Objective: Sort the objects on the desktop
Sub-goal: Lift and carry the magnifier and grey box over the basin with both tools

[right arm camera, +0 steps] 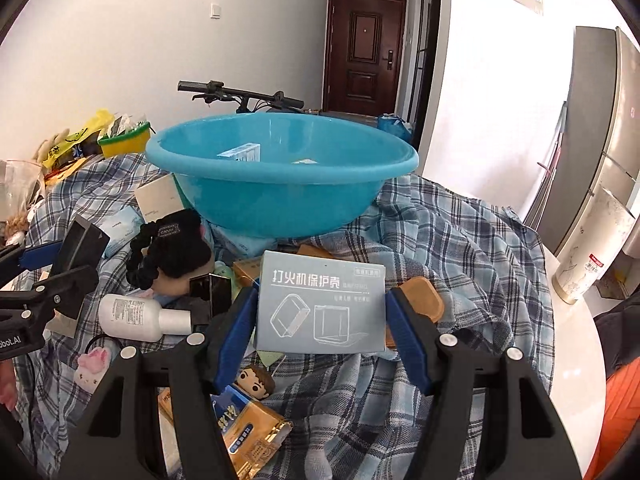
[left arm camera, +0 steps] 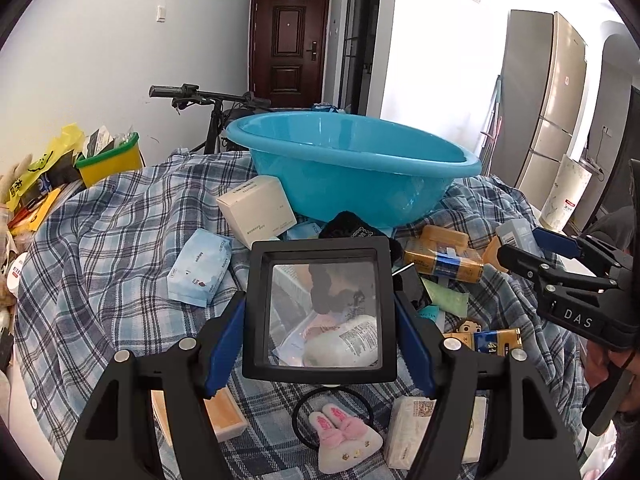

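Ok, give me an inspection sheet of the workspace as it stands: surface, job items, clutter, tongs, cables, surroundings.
Surface: table under a rumpled blue plaid cloth.
Job's things: blue basin at the back, with small boxes inside; black-framed clear display case; grey lighter-case box.
Clutter: white bottle, black scrunchie, tissue pack, gold packets, pink bunny plush, figurine.
Tongs: left tongs shut on the display case; right tongs shut on the lighter-case box.
Cables: nothing seen.
Surroundings: bicycle, brown door, refrigerator, yellow bin.
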The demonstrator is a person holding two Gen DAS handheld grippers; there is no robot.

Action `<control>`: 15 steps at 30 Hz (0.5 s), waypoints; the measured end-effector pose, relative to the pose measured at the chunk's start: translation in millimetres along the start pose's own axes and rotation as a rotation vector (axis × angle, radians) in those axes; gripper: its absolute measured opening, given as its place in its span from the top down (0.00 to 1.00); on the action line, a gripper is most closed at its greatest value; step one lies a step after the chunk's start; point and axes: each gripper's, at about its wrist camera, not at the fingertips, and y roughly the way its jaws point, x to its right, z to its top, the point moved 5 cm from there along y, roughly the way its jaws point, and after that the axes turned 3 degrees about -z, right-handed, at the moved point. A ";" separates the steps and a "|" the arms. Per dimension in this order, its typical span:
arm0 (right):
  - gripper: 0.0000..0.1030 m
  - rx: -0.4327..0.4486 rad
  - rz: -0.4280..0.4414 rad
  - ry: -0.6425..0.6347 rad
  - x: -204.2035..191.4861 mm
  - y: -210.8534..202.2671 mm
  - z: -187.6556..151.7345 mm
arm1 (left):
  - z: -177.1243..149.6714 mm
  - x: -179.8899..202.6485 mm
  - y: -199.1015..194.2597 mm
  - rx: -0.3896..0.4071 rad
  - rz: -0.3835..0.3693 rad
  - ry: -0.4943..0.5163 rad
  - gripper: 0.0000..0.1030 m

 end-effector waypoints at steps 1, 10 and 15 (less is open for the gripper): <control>0.38 0.003 -0.001 0.003 -1.5 -1.6 0.3 | 1.1 0.1 -1.5 0.011 0.003 -0.002 0.30; 0.38 0.198 -0.012 0.021 -10.3 -34.3 21.3 | 26.0 10.2 -34.7 0.257 0.047 0.055 0.30; 0.38 0.363 -0.039 0.023 -10.4 -66.2 49.9 | 53.6 13.5 -60.4 0.411 0.065 0.069 0.30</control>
